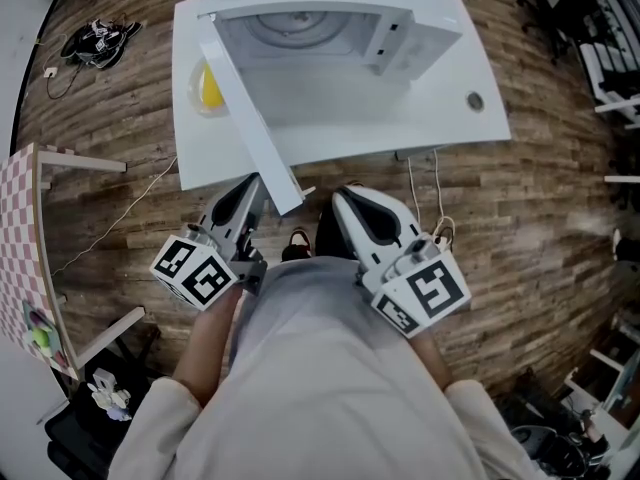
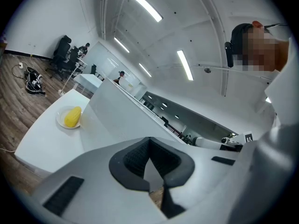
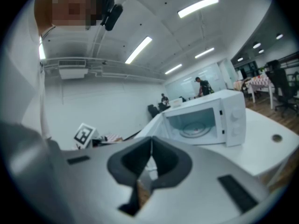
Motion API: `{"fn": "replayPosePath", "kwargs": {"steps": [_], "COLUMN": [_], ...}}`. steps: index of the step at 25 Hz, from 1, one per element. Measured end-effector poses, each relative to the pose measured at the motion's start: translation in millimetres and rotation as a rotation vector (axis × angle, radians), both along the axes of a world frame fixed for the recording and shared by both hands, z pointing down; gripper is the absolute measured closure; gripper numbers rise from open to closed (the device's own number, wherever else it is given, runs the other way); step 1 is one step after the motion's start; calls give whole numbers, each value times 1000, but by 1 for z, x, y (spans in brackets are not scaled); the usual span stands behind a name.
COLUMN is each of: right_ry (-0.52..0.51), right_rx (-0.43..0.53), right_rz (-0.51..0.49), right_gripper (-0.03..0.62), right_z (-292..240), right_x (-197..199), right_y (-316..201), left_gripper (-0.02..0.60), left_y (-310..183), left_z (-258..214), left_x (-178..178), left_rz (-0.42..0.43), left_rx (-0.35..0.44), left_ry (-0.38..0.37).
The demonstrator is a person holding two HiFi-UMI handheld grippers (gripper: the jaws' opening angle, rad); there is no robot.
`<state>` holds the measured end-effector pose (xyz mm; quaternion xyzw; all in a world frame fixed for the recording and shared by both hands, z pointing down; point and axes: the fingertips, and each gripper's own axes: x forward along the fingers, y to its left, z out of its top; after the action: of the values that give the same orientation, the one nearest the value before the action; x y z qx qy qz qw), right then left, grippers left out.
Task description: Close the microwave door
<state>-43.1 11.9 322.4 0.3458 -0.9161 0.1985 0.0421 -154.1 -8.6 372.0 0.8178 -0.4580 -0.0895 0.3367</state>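
Note:
A white microwave [image 1: 330,18] stands on a white table [image 1: 440,118] with its cavity empty and its turntable showing. Its door [image 1: 248,108] is swung wide open and reaches out past the table's near edge. My left gripper [image 1: 250,190] is shut on nothing, just below and left of the door's free end, and I cannot tell if it touches. The door [image 2: 122,110] fills the middle of the left gripper view, beyond the left gripper [image 2: 149,141]. My right gripper [image 1: 347,196], also shut and empty, hangs off the table's near edge. Beyond the right gripper [image 3: 150,141], the microwave [image 3: 205,118] faces that camera.
A plate with a yellow corn cob [image 1: 208,88] sits on the table left of the door. A cable hole [image 1: 474,100] marks the table's right side. A checkered table [image 1: 22,218] stands at the left, shoes [image 1: 95,40] lie on the wood floor, and chairs [image 1: 600,58] stand at the right.

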Motion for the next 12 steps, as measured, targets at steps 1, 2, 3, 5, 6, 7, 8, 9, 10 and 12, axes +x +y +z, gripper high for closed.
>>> {"fn": "replayPosePath", "kwargs": {"steps": [1,2,3,5,6,7,8,9,10,12], "right_ry": [0,0,0,0,0,1,1,1,1,2], "right_rx": [0,0,0,1,1,1,2,2,3,1], "right_rz": [1,2,3,4,4,5,6,8,9,11], "right_gripper": [571,571,571,571,571,571,571,571,571,571], "right_z": [0,0,0,0,0,0,-1,-1,-1,-1], "right_x": [1,1,2,3,4,4,5,5,6,7], "right_y": [0,0,-1,-1,-2,-2,-2,-2,-3,-3], "left_gripper": [565,565,565,565,565,565,565,565,565,565], "left_y": [0,-1,-2,-3,-3,-3,-4,-4,-5,-6], "left_z": [0,0,0,0,0,0,0,0,0,-1], "left_x": [1,1,2,3,4,5,6,7,8,9], "left_rz": [1,1,2,3,5,7,9,12,14,16], "left_rx": [-1,-1,-1,-1,-1,-1,-2,-2,-1,-2], "left_ry": [1,2,4,5,6,6,7,8,9,11]}}
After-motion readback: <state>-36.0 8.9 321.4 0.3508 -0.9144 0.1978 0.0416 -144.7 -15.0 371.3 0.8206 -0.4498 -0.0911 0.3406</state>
